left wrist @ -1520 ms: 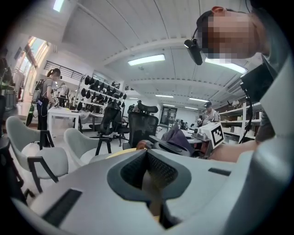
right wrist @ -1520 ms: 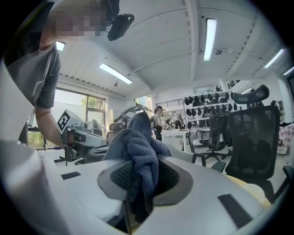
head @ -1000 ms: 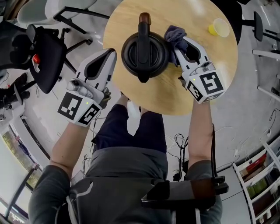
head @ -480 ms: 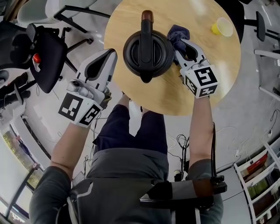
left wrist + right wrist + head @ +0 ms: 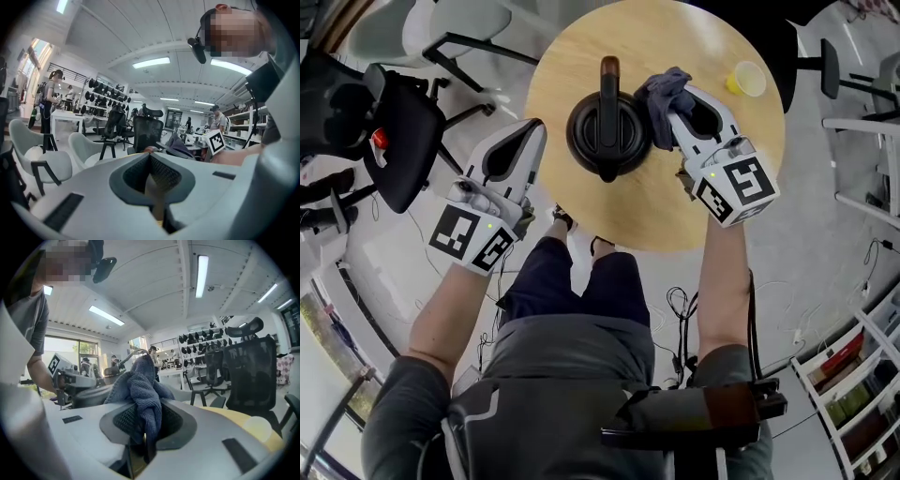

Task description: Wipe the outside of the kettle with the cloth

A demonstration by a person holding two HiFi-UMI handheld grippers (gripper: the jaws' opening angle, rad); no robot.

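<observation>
A black kettle (image 5: pixel 609 131) with a brown-tipped handle stands on the round wooden table (image 5: pixel 675 216). My right gripper (image 5: pixel 673 111) is shut on a blue-grey cloth (image 5: pixel 664 92), which bunches against the kettle's upper right side. In the right gripper view the cloth (image 5: pixel 140 387) hangs clamped between the jaws, with the kettle (image 5: pixel 91 394) just to the left. My left gripper (image 5: pixel 534 127) hovers beside the table's left edge, apart from the kettle, shut with nothing in it. In the left gripper view its jaws (image 5: pixel 151 158) are together and bare.
A yellow cup (image 5: pixel 748 80) sits at the table's far right. Black office chairs (image 5: pixel 384 122) and white chairs (image 5: pixel 441 23) stand to the left. A black chair (image 5: pixel 243 376) stands beyond the table. The person's legs are under the table's near edge.
The right gripper dipped, then lifted again with the cloth, which now sits closer over the kettle's upper right rim. The left gripper has risen slightly.
</observation>
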